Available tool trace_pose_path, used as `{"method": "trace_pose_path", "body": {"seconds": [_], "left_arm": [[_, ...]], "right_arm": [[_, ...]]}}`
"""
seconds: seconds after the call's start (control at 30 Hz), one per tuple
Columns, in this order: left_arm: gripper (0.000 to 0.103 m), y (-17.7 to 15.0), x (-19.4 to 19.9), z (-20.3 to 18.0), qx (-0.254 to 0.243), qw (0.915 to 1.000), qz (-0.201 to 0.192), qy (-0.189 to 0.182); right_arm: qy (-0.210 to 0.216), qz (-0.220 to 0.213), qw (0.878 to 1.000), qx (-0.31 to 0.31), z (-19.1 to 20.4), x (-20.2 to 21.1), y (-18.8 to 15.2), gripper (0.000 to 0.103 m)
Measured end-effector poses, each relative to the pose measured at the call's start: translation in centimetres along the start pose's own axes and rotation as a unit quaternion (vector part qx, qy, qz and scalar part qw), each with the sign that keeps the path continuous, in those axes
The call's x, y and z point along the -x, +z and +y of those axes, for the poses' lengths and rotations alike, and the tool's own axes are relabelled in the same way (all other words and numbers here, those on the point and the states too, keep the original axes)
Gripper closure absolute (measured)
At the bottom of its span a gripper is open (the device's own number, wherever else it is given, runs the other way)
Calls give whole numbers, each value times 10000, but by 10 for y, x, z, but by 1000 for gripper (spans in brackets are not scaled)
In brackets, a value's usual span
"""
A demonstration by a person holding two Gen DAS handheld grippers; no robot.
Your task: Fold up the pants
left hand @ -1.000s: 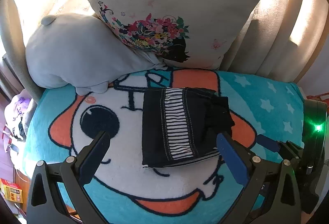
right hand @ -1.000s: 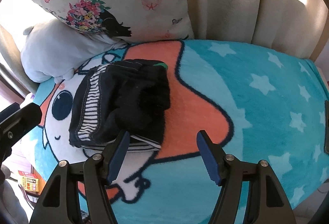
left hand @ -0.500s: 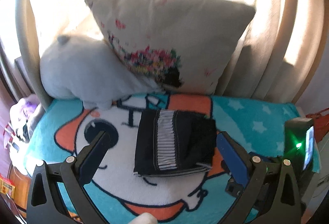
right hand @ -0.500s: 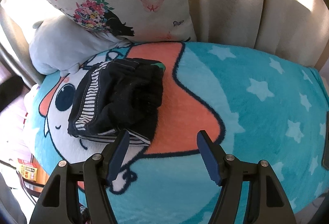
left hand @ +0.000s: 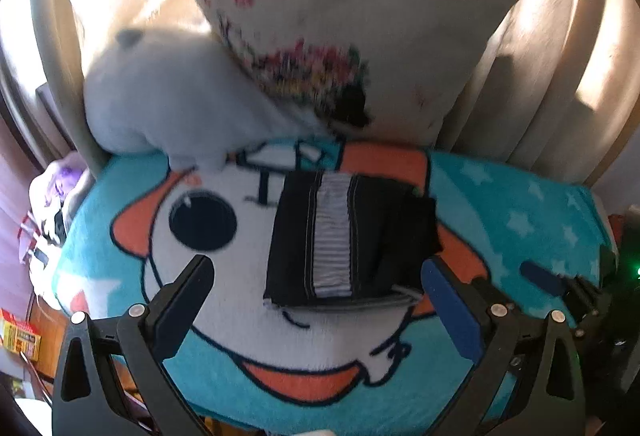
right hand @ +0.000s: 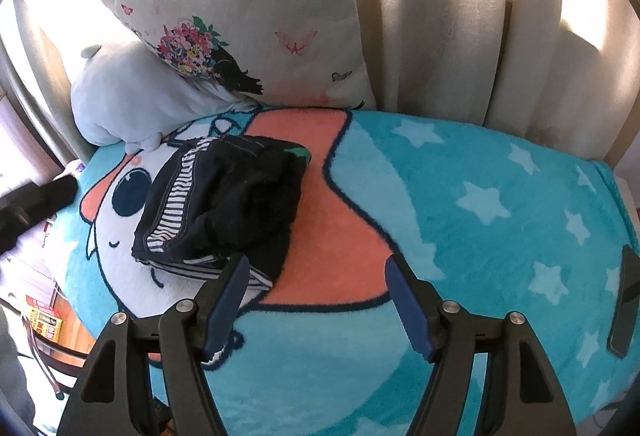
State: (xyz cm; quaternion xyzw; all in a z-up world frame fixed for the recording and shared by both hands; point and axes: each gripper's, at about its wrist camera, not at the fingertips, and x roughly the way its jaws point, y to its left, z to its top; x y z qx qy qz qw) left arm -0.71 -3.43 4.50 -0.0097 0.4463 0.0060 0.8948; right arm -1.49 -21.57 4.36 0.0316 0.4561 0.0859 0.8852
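Note:
The dark pants (left hand: 348, 236) with a black-and-white striped band lie folded into a compact stack on the cartoon blanket (left hand: 248, 320); they also show in the right wrist view (right hand: 224, 204). My left gripper (left hand: 316, 296) is open and empty, hovering just in front of the stack. My right gripper (right hand: 316, 292) is open and empty, in front of the stack's right corner, over the blanket's orange patch (right hand: 336, 232). The right gripper's blue finger (left hand: 540, 276) shows at the right of the left wrist view.
A white floral pillow (right hand: 248, 16) and a pale grey plush (right hand: 132, 96) lean against beige curtains (right hand: 460, 36) behind the pants. The teal starred blanket (right hand: 500, 216) spreads to the right. Colourful boxes (right hand: 44, 320) lie on the floor at left.
Both grippers have drawn back and lifted away from the folded pants, which now look smaller and farther off. The pants have not moved.

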Motion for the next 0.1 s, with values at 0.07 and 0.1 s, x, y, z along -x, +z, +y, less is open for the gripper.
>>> {"method": "trace_pose_path", "body": {"seconds": [0.07, 0.1], "left_arm": [[0, -3, -7, 2, -15, 9999, 130, 9], [0, -4, -10, 3, -15, 9998, 198, 6]], "right_arm": [[40, 33, 10000, 11, 1, -3, 1, 27], [71, 60, 10000, 20, 2, -5, 1, 27]]}}
